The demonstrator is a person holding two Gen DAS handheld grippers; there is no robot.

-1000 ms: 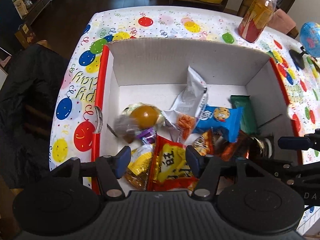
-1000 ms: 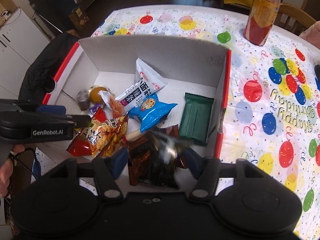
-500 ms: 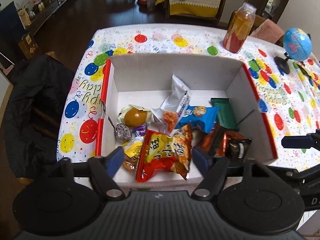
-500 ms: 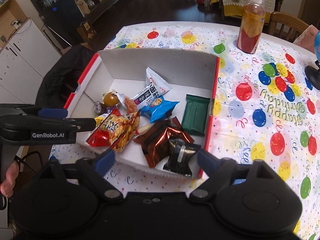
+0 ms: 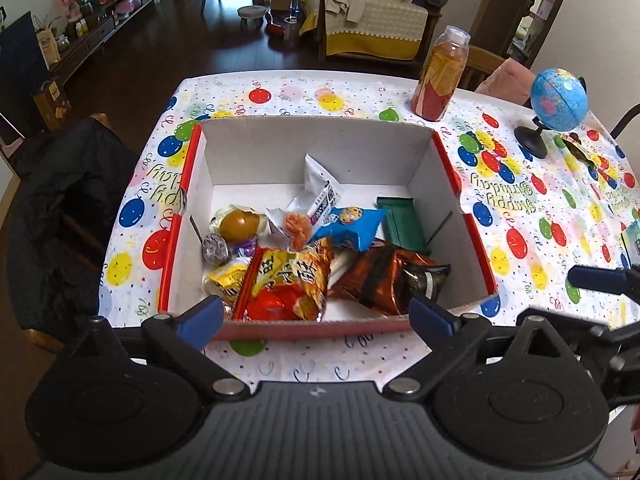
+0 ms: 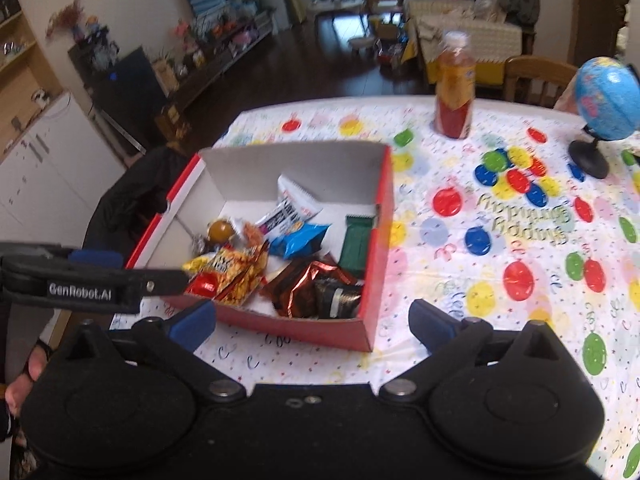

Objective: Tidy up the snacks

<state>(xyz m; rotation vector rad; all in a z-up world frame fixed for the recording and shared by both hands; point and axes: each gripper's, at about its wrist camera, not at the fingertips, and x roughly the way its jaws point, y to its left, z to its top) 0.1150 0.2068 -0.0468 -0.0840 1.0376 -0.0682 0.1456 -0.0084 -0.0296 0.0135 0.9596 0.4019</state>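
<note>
The red-sided box (image 5: 460,184) of snacks is seen just beyond both grippers, on the balloon tablecloth (image 5: 520,216). The left gripper (image 5: 316,318) and right gripper (image 6: 312,320) are being opened wide, with nothing between their jaws. One box, one bottle (image 5: 440,76) and one globe (image 5: 558,100) are counted; roughly ten snack packets are piled inside.
</note>
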